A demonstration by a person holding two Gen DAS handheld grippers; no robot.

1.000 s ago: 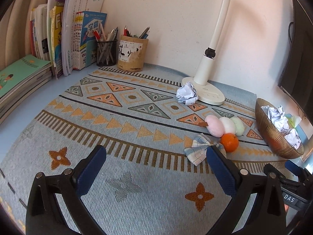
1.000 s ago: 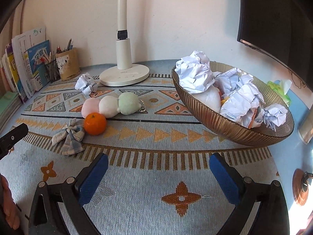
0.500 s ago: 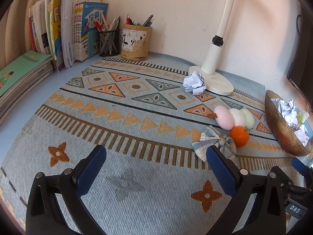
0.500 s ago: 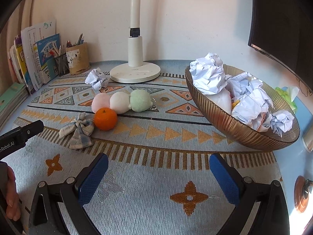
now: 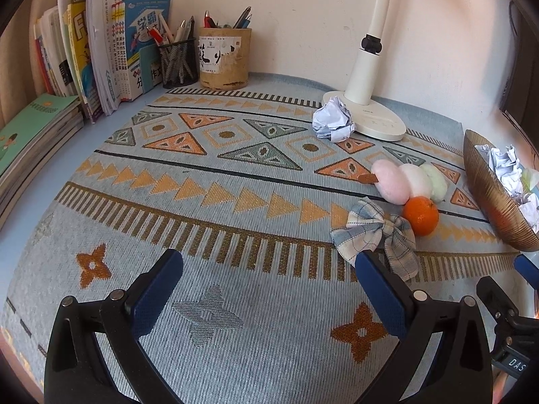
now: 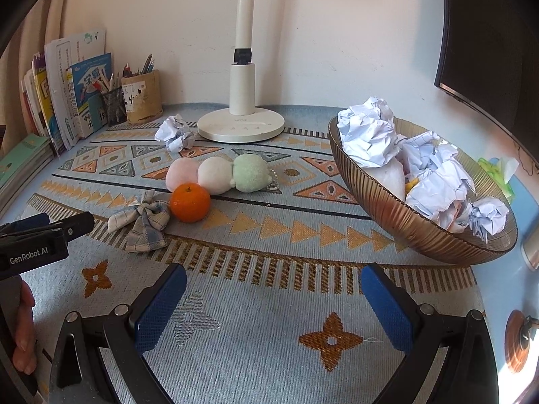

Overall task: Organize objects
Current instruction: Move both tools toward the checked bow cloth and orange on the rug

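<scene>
On the patterned mat lie a plaid cloth bow [image 5: 377, 235] [image 6: 143, 219], an orange [image 5: 421, 215] [image 6: 189, 202], a pink, white and green plush skewer [image 5: 409, 181] [image 6: 219, 173] and a crumpled paper ball [image 5: 331, 119] [image 6: 175, 133]. A ribbed brown bowl [image 5: 488, 195] [image 6: 397, 212] on the right holds several crumpled papers. My left gripper [image 5: 269, 269] is open over bare mat, its right finger just in front of the bow. My right gripper [image 6: 273, 282] is open too, over bare mat in front of the bowl.
A white lamp base [image 5: 374, 119] [image 6: 241, 124] stands at the back. Two pen holders [image 5: 224, 57] and upright books [image 5: 107, 40] fill the back left corner, with flat books [image 5: 30, 134] at the left edge. A dark monitor [image 6: 488, 50] hangs at right. A hand [image 6: 23, 330] shows at lower left.
Both grippers have shifted, so the bow, orange and plush sit more to the right in the left view and nearer in the right view. Both stay open and hold nothing.
</scene>
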